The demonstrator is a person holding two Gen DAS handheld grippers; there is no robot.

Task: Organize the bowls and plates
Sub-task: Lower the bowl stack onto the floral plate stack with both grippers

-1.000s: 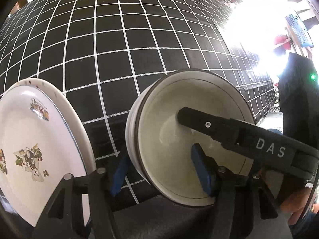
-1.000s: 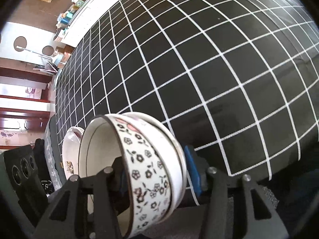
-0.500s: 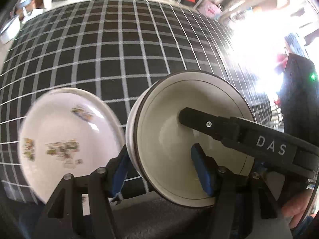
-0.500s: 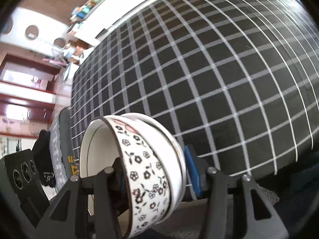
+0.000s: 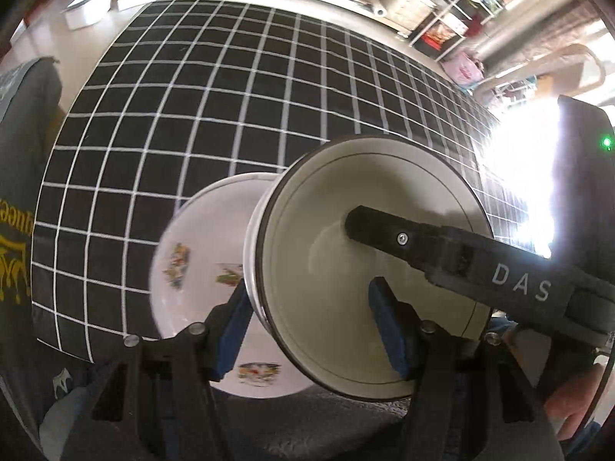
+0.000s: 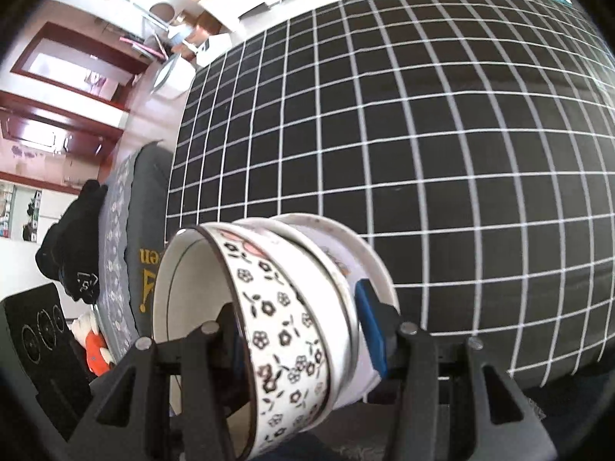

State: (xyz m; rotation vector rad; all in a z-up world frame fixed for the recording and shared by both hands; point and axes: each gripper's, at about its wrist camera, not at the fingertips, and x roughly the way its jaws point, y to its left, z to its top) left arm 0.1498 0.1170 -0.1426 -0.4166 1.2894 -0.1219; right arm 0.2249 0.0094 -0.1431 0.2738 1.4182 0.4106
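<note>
Bowl in my left claw: a cream ceramic bowl with a thin dark rim line point(image 5: 338, 269), tipped on its side with its mouth toward the camera, lifted above the counter.
Left claw point(image 5: 315, 330): clenched on that bowl's wall, one blue pad outside it and one inside.
Plate on the counter: a white round plate with small coloured pictures point(image 5: 200, 280) lies flat just behind and left of the cream bowl, partly hidden by it.
Bowl in my right claw: a white ceramic bowl with black flower print and a dark rim point(image 6: 269, 315), on its side with its mouth to the left; a white dish with a wider rim point(image 6: 365, 257) sits against its base.
Right claw point(image 6: 303, 330): grasping the flowered bowl and the dish together, blue pad pressed on the dish side.
Other claw's arm: a black bar lettered DAS point(image 5: 499, 269) crosses in front of the cream bowl.
Counter: black cloth with a white grid point(image 6: 442, 123) under everything.
</note>
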